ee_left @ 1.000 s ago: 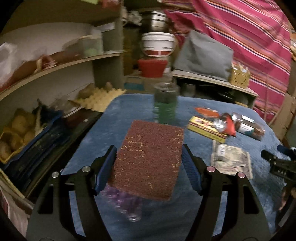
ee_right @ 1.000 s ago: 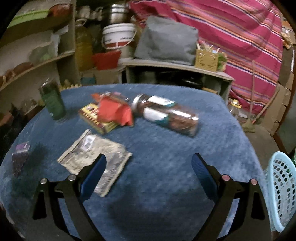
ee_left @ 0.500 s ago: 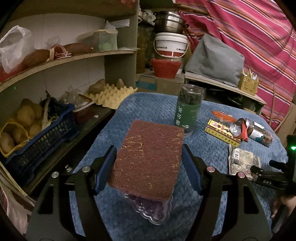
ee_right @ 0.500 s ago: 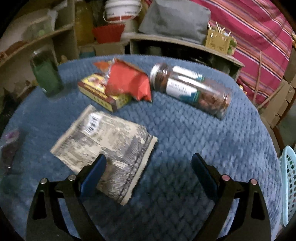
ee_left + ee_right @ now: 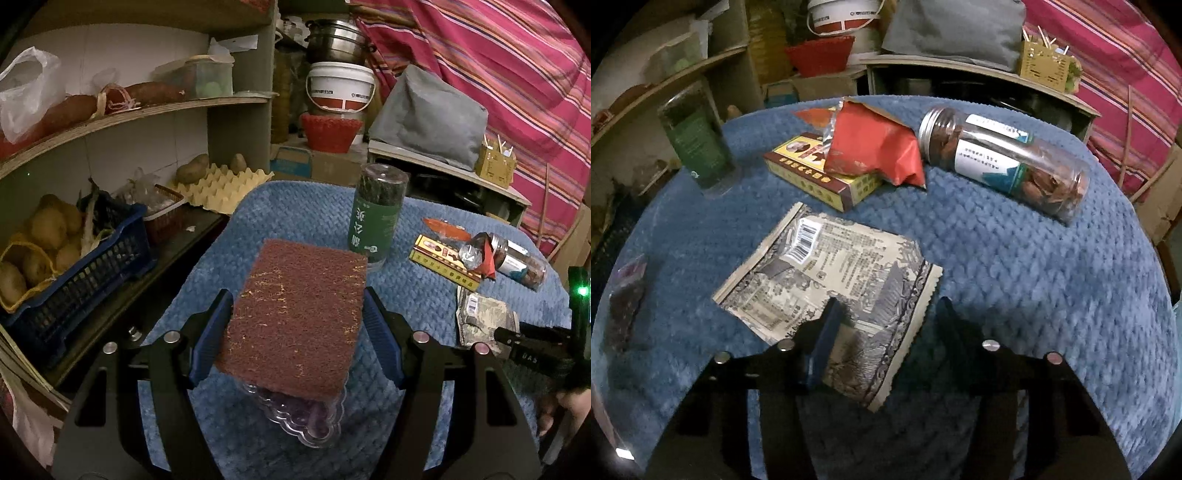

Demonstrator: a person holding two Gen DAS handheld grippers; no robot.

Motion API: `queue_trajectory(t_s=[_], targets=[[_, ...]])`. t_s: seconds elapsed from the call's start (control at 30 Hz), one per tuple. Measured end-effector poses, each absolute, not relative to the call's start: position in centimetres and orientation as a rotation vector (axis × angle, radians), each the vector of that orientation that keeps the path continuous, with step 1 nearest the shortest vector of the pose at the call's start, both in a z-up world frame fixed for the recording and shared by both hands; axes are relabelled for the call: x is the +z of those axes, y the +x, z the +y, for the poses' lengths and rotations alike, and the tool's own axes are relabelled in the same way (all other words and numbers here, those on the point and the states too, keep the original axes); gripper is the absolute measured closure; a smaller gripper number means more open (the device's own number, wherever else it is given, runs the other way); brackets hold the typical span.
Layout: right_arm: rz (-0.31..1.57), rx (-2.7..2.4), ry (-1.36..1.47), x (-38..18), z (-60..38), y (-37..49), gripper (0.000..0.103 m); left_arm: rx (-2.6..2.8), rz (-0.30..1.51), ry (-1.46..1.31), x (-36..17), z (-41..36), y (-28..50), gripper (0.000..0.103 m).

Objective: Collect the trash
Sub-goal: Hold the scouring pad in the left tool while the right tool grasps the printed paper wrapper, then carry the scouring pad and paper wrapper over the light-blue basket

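I count two jars (image 5: 1004, 158) on the blanket, one standing (image 5: 376, 218), one lying. One box (image 5: 820, 173), one red wrapper (image 5: 875, 147), one flat printed wrapper (image 5: 827, 280), one scouring pad (image 5: 295, 317), one clear tray (image 5: 306, 417).

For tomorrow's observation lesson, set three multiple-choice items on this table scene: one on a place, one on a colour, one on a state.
1. Where is the red torn foil wrapper?
A. partly on the yellow flat carton
B. inside the jar
C. on the shelf

2. What colour is the knitted cloth covering the table?
A. green
B. blue
C. white

3. How is the clear plastic jar with the silver lid placed?
A. upright
B. upside down
C. lying on its side

Answers:
1. A: it overlaps the yellow flat carton.
2. B: the weave is blue all round the litter.
3. C: its lid faces sideways, towards the wrapper.
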State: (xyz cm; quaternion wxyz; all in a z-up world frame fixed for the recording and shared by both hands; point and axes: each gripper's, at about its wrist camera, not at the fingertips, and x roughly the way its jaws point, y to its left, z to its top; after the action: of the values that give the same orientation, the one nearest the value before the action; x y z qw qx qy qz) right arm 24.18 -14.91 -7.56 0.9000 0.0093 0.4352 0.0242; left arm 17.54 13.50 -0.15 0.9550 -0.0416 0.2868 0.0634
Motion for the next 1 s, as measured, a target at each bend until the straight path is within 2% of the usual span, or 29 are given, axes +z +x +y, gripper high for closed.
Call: queue_trajectory(t_s=[0.03, 0.23, 0.27, 1.0], targets=[[0.899, 0.054, 0.023, -7.6, -15.0, 24.3, 0.057, 0.131, 0.584, -0.081, -0.2, 13.4, 17.6, 0.034], [0.881, 0.060, 0.040, -7.3, -15.6, 24.1, 0.090, 0.138, 0.594, -0.086, -0.4, 13.2, 18.0, 0.034], [0.879, 0.057, 0.035, -7.2, -15.7, 24.1, 0.099, 0.137, 0.593, -0.087, -0.3, 13.0, 18.0, 0.034], [0.677, 0.086, 0.087, -1.4, -21.5, 19.5, 0.102, 0.071, 0.556, -0.046, 0.9, 7.8, 17.5, 0.034]])
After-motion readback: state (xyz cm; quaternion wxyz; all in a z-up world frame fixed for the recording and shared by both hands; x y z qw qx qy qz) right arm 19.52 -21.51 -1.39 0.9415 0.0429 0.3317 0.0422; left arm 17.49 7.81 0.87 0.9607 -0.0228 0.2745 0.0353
